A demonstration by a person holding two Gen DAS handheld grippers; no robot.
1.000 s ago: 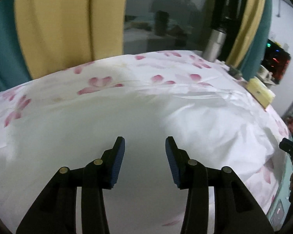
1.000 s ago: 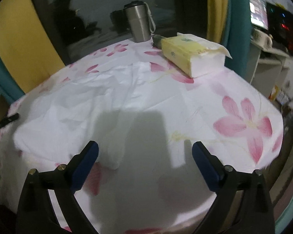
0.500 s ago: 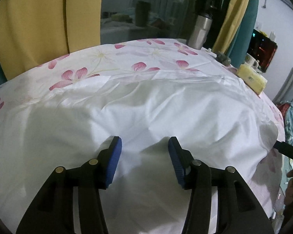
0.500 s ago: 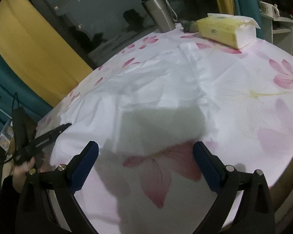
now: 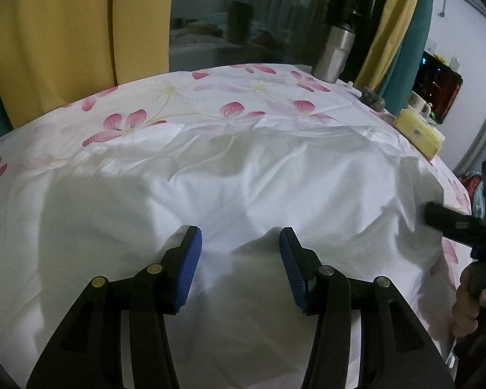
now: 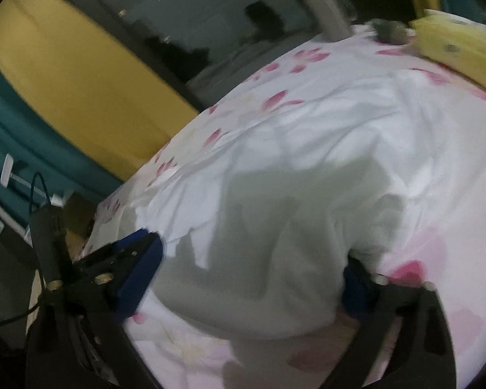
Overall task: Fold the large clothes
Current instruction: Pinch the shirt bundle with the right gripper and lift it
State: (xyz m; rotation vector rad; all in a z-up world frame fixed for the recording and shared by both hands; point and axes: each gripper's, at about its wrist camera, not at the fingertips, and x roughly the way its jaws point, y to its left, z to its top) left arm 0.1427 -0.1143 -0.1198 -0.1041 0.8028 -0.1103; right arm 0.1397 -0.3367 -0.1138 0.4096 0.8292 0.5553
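step: grasp near edge of white garment, spread on floral-clothed table | left gripper: jaws apart over cloth | right gripper: jaws just closing around bunched corner, grip unconfirmed (blurred) | advice: pinch one layer only, lift both evenly

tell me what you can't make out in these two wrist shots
- Right wrist view: motion blur, and the white garment bulges over the right gripper, so whether its pads press the cloth is unclear.
- Left wrist view: frame edge cuts off the right gripper.
- Both views: garment type unreadable, crumpled.
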